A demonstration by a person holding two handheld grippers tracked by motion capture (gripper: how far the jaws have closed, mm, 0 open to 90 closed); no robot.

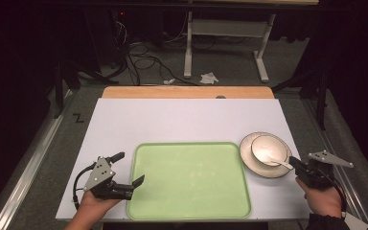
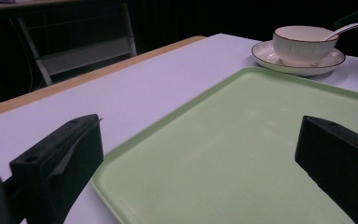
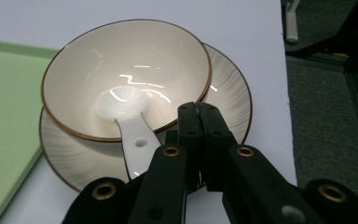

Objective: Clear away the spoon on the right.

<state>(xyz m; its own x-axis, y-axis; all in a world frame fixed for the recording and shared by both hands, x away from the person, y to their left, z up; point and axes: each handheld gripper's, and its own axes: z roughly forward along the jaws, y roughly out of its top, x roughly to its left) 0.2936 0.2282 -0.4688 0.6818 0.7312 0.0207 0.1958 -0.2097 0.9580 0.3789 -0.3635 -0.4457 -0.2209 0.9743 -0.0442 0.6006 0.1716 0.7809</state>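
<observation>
No brand, label or readable writing shows on any of the things; a dark mark shaped like a Z (image 1: pixel 78 118) lies on the grey carpeted floor (image 1: pixel 43 167) left of the table. The table (image 1: pixel 172 122) has a white top with a strip of bare wood along its far edge, and the room behind is dark, with a white metal frame (image 1: pixel 225 45) and tangled cables (image 1: pixel 143 60) on the floor. A light green tray (image 1: pixel 189 179) lies near the front edge, nothing on it. Just right of it a cream bowl (image 1: pixel 270 149) with a thin dark rim sits on a matching plate (image 1: pixel 249 160), and a white spoon (image 3: pixel 129 122) rests inside the bowl, its handle over the near rim. The left claw (image 1: pixel 130 168) is spread wide over the tray's left edge, gripping nothing. The right claw (image 3: pixel 197 140) has its jaws pressed together beside the spoon handle, over the plate's near rim; nothing can be seen between them.
</observation>
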